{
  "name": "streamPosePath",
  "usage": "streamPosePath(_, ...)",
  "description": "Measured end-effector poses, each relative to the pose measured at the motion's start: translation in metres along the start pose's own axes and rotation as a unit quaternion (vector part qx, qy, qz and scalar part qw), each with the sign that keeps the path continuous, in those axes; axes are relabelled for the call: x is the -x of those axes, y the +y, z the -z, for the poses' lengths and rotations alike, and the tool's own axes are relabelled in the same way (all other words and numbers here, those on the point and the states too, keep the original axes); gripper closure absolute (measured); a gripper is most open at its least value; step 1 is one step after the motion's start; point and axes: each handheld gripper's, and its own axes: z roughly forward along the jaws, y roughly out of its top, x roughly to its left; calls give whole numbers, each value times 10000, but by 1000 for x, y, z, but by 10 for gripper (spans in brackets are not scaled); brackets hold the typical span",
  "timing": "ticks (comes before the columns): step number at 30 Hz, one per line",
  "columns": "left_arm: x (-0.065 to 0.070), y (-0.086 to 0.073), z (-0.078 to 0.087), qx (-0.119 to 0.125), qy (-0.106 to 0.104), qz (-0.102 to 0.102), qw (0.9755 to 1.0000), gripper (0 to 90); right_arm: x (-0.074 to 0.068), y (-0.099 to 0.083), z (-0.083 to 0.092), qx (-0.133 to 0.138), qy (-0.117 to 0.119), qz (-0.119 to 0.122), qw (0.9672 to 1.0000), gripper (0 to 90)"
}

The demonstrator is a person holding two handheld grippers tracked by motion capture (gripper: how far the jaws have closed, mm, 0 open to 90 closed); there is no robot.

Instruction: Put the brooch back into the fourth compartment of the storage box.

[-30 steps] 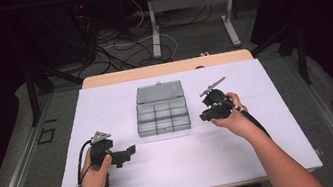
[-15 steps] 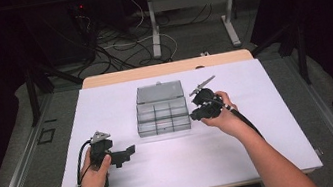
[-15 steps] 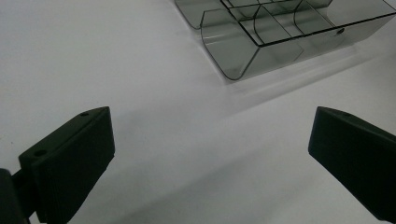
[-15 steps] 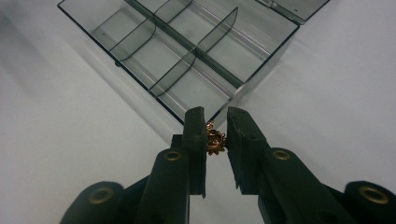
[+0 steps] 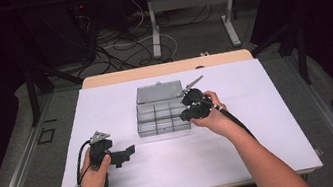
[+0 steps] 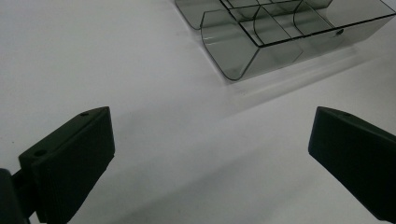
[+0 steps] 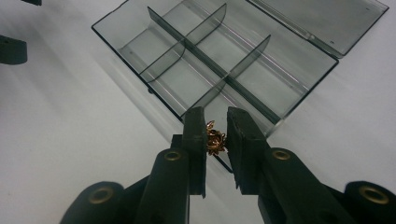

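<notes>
right fingers [image 7: 239, 140] pinch gold trinket [image 7: 215, 140] over organizer box [image 7: 140, 37] | left fingers [image 6: 70, 154] spread

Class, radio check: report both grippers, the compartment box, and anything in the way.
Right gripper shut on small gold ornament, at the near edge of the open compartment box. Left gripper open, low over white table. Compartments look empty; nothing in the way.
</notes>
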Motion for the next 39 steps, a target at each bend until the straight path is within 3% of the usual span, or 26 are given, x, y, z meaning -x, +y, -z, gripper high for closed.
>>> streamPosePath(3,0,0,0,10,0,-4,10000,5,-3,4,-1,-168,26,26,9999,783)
streamPosePath(4,0,0,0,9,-2,-3,10000,5,-4,5,-3,-120,20,26,9999,783)
streamPosePath(5,0,0,0,8,0,-3,10000,5,-5,4,-7,118,34,8,9999,783)
streamPosePath(6,0,0,0,9,-1,-5,10000,5,-6,6,-4,-157,29,41,9999,783)
streamPosePath(7,0,0,0,14,-2,-9,10000,5,-6,7,-7,-74,45,86,9999,783)
streamPosePath(10,0,0,0,20,-6,-7,10000,5,-10,11,-9,-226,95,99,9997,783)
streamPosePath(14,0,0,0,12,-5,-2,10000,5,-13,14,-15,-101,92,142,9998,783)
streamPosePath(23,0,0,0,10,-8,-12,10000,5,-23,24,-20,-232,183,233,9993,783)
streamPosePath(39,-1,0,1,20,-19,-14,10000,5,-41,38,-35,-225,302,403,9985,783)
